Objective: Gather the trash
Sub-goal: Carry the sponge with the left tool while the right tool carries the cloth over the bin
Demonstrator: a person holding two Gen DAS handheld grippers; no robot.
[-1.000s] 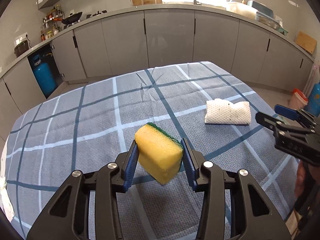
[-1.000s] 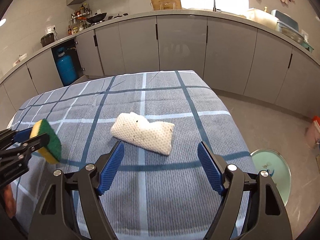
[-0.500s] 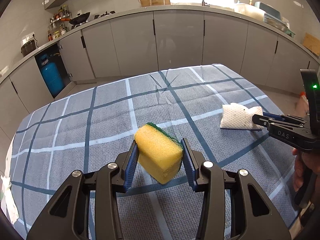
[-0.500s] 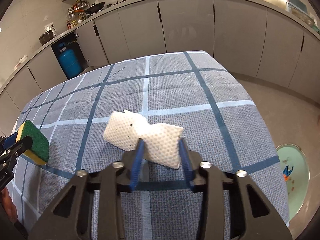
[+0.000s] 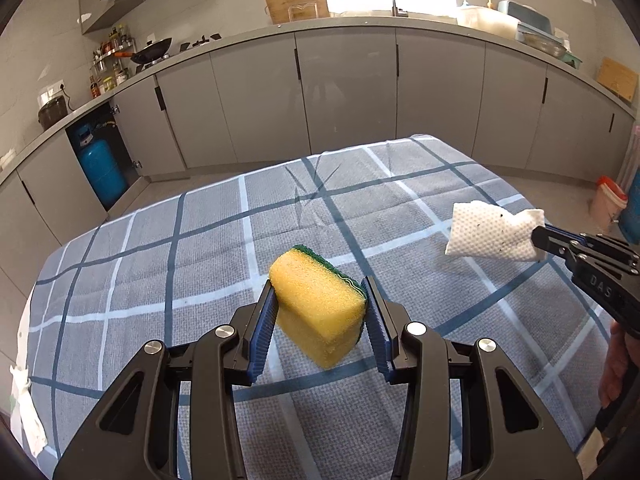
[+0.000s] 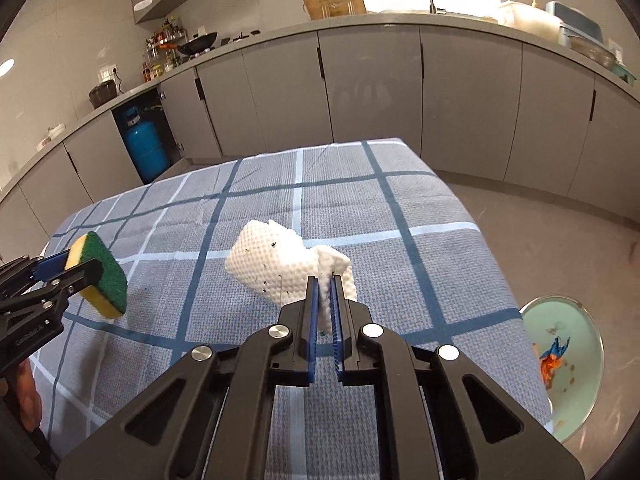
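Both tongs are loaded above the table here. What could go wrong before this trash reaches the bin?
1. The right tongs pinch the speckled paper towel only at one end; most of it hangs free, so it may slip out or shed crumbs onto the tablecloth.
2. The bin sits on the floor past the table edge, so a hasty swing could miss it.
3. The sponge in the left tongs sits tilted and could twist loose.

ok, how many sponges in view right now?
1. The yellow-and-green sponge sits clamped in the left gripper, above the checked tablecloth. The white thing in the right gripper is a folded paper towel, not a sponge. None hidden that I can tell.
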